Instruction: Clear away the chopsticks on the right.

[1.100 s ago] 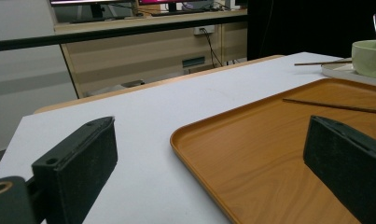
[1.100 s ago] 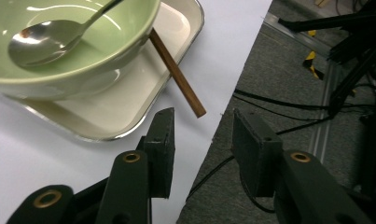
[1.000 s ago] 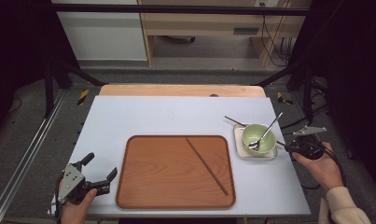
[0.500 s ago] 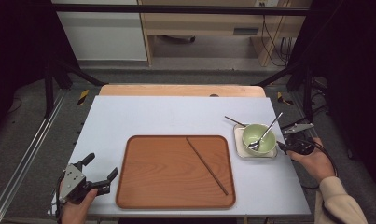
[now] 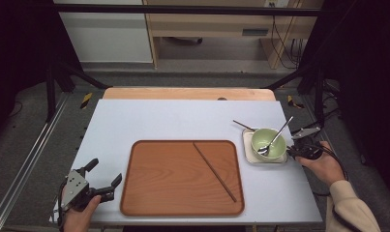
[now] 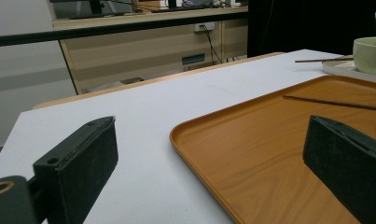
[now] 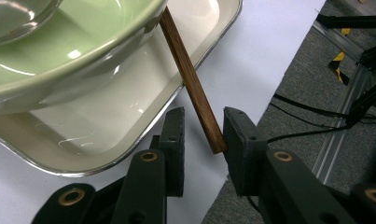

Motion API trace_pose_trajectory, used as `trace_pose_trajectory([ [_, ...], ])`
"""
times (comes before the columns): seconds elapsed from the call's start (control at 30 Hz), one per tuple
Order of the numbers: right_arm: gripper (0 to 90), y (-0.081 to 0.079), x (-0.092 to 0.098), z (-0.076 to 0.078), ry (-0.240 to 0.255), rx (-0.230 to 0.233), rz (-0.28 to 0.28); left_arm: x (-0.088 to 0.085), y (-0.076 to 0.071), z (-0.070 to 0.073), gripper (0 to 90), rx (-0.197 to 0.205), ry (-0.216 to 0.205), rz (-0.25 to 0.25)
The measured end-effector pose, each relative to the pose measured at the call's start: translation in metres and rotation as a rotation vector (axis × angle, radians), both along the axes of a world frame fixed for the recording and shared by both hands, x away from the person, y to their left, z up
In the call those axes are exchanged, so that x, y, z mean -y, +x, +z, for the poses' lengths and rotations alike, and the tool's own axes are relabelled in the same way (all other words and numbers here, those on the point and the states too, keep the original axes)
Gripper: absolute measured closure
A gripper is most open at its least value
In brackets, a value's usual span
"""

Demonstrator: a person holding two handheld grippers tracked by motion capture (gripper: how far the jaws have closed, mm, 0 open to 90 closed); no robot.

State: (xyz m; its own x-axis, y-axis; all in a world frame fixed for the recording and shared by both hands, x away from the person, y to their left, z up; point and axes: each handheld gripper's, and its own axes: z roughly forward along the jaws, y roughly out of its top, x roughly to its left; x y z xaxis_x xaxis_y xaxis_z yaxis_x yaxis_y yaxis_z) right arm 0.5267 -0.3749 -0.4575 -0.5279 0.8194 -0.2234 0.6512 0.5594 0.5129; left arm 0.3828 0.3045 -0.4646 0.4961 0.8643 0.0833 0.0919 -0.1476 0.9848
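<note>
Beside the right edge of the white dish (image 5: 247, 152), the right tool (image 5: 299, 151) is held low in the person's right hand (image 5: 323, 166), and its own view shows its two black jaws standing a little apart around the end of a brown chopstick (image 7: 191, 79), which is not yet clamped; whether either jaw touches the wood cannot be told. That chopstick is seen to run under the rim of the pale green bowl (image 5: 268, 144), across the dish's edge and out over the white surface (image 5: 183, 118), with its far tip (image 5: 242, 125) emerging behind the dish in the high view. A metal spoon (image 5: 276, 137) is leaned in the bowl, handle up and away from the person. Just left of the dish, a wooden tray (image 5: 168, 179) is laid flat on the surface, and a second chopstick (image 5: 214, 171) lies diagonally across the tray's right half. Well left of the dish, off the tray's near left corner, the left tool (image 5: 99, 179) is held by the left hand (image 5: 79, 215) with its jaws spread wide apart and nothing between them; in its own view the tray's rim (image 6: 195, 149) is seen between the jaws.
</note>
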Motion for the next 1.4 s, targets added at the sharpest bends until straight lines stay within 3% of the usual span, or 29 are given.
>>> trace_pose_trajectory([
  [0.37,83.6,-0.003,0.0,0.002,0.021,-0.004,0.023,0.0,0.0,0.0,3.0,0.003,-0.001,0.0],
  [0.53,84.2,-0.005,0.002,0.006,0.048,0.017,0.024,0.0,0.0,0.0,3.1,0.003,-0.001,0.0],
  [0.83,84.4,-0.01,0.009,0.018,0.065,0.071,-0.062,-0.001,-0.001,0.001,3.1,0.007,-0.003,0.0],
  [1.0,84.4,-0.012,0.009,0.024,0.065,0.081,-0.081,-0.001,-0.001,0.002,3.0,0.012,-0.006,0.002],
  [1.4,84.4,-0.013,0.013,0.054,0.035,0.147,-0.186,-0.001,-0.002,0.003,3.0,0.019,-0.002,0.0],
])
